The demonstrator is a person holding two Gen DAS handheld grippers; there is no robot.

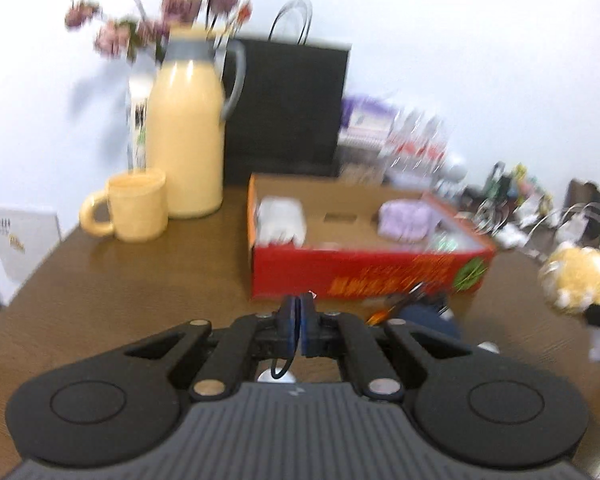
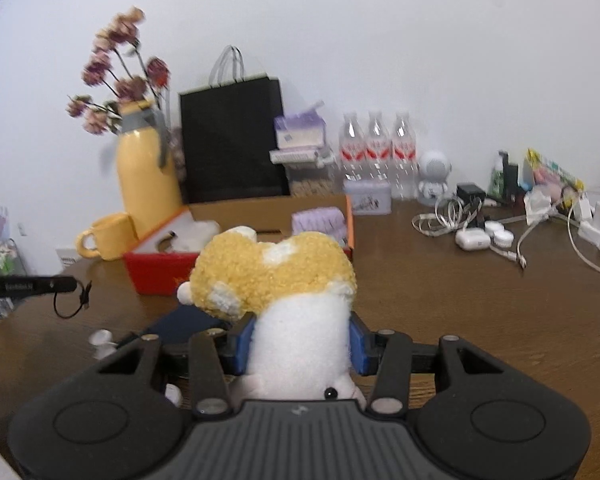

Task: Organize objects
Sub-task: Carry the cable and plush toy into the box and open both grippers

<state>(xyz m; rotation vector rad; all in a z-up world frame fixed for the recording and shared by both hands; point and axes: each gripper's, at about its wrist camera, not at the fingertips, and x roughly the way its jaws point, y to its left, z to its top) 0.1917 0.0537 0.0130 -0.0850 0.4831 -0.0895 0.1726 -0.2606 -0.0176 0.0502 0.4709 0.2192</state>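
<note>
The right gripper point(image 2: 300, 344) has its jaws partly open and pressed against the white body of a plush toy point(image 2: 284, 280), one blue pad on each side. The toy's long axis runs along the fingers, away from the camera: its face, with one black bead eye, sits close to the gripper body, and its yellow-and-white fuzzy bulk rises forward and up towards the red box point(image 2: 168, 272). It is held above the desk point(image 2: 460, 312), clear of the wood.

The left gripper point(image 1: 300, 320) has its jaws pressed together. A thin black cord loop point(image 1: 278, 370) hangs just under the blue pads; whether it is pinched between them cannot be told from the blur. In the right wrist view the same gripper shows at the left edge as a dark bar with that loop dangling from its tip.

Just ahead of the left gripper, a dark blue flat object point(image 1: 432, 316) lies on the desk in front of the box, with something orange beside it. The open box holds a white bundle point(image 1: 280, 220) at its left end and a lilac packet point(image 1: 408, 218) towards the right. Left of the box stand a yellow mug point(image 1: 132, 208) and a tall yellow flask point(image 1: 188, 128), with a black paper bag point(image 1: 288, 108) behind. Further right on the desk are water bottles point(image 2: 376, 148), a small white figure point(image 2: 434, 178) and a tangle of cables and chargers point(image 2: 500, 232).
</note>
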